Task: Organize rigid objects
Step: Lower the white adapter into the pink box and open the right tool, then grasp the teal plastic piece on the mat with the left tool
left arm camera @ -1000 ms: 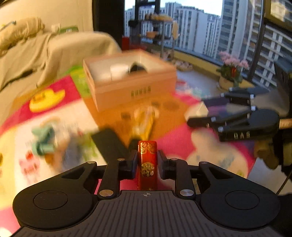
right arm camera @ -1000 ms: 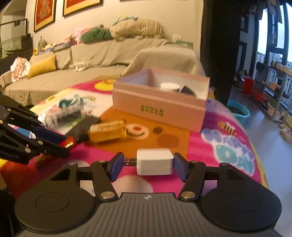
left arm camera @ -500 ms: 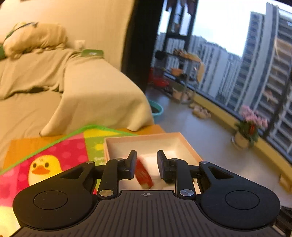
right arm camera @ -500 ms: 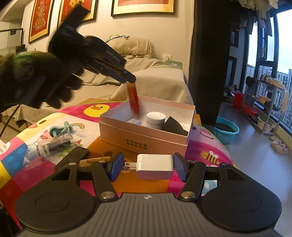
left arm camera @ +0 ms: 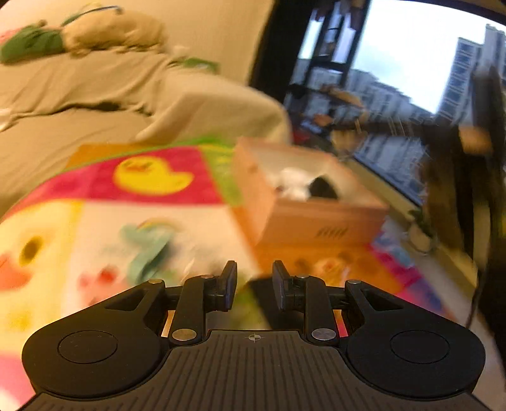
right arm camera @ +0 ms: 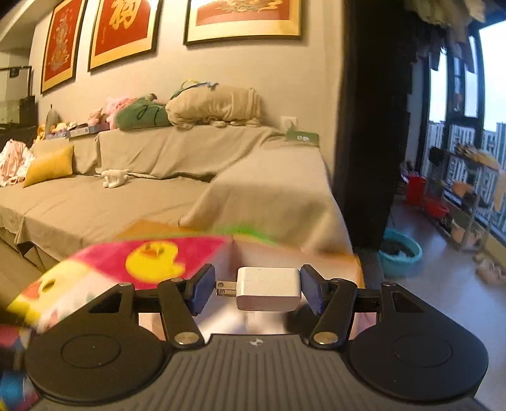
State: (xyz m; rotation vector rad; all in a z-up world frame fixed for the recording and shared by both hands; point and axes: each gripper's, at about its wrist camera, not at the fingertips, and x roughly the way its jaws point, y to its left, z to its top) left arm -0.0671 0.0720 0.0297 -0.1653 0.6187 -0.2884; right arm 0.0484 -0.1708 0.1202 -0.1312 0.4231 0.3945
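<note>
Right gripper [right arm camera: 257,289]: clamped on a white charger [right arm camera: 268,288], one pad against the plug prongs at left, the other against the flat end at right; charger held level, crosswise between the blue pads, above the near edge of a blurred pink box [right arm camera: 294,253]. Left gripper [left arm camera: 251,284]: jaws standing a narrow gap apart, nothing between the pads; only blurred mat and a dark patch visible through the gap.

Pink box [left arm camera: 303,215], left wrist view: open-topped, resting on the play mat [left arm camera: 151,202], ahead and right of the left gripper, well apart from its tips. Inside, a white item [left arm camera: 292,186] beside a dark item [left arm camera: 322,189]; details lost to blur.

Play mat: brightly coloured, with a yellow duck panel [left arm camera: 151,175] on pink left of the box and an orange panel in front of it. Teal-and-clear clutter [left arm camera: 151,249] lying on the mat left of the left gripper, too smeared to identify.

Surroundings: beige-covered sofa [right arm camera: 158,189] behind the mat, with a yellow cushion [right arm camera: 49,164], soft toys and a folded blanket along its back; three red framed pictures [right arm camera: 123,28] on the wall above; teal basin [right arm camera: 400,253] on the floor to the right, near a shelf rack by the window.
</note>
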